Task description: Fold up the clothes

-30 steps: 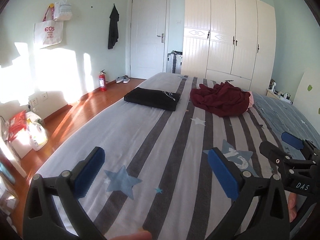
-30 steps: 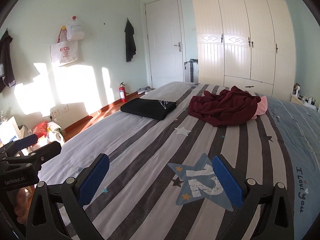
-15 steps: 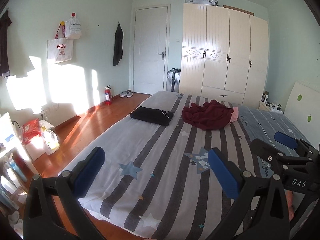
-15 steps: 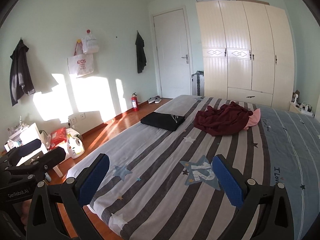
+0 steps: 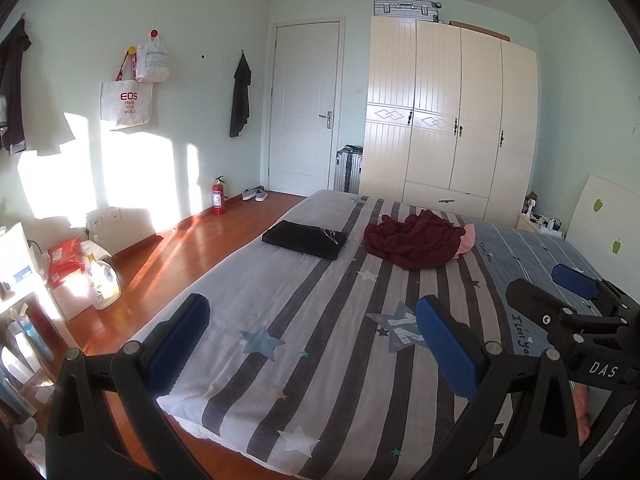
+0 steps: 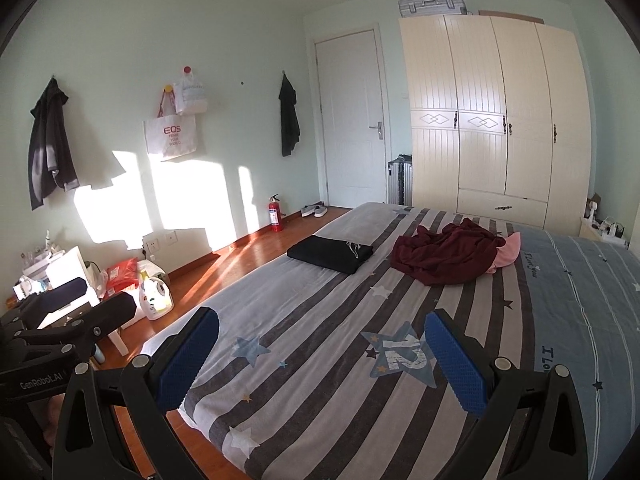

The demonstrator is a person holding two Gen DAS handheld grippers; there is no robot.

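A folded black garment (image 5: 306, 239) (image 6: 331, 254) lies at the far left of the striped bed (image 5: 320, 320) (image 6: 340, 344). Right of it sits a crumpled maroon garment (image 5: 412, 239) (image 6: 446, 254) with a pink piece (image 5: 467, 240) (image 6: 510, 254) under its right edge. My left gripper (image 5: 312, 336) is open and empty, well short of the clothes, over the bed's near end. My right gripper (image 6: 322, 350) is open and empty too, held equally far back. Each gripper shows in the other's view: the right one (image 5: 548, 292) at the right edge, the left one (image 6: 92, 302) at the left edge.
Wooden floor (image 5: 192, 252) runs left of the bed, with a detergent bottle (image 5: 103, 280), bags and a white stand (image 6: 72, 280) near the wall. A fire extinguisher (image 5: 218, 196), shoes, a door (image 5: 304, 108) and a cream wardrobe (image 5: 448, 120) stand beyond. A nightstand (image 6: 600, 228) sits far right.
Both grippers have pulled back and up from the bed; the clothes look smaller and farther, and the bed's near edge and the floor have come into view. Both stay open.
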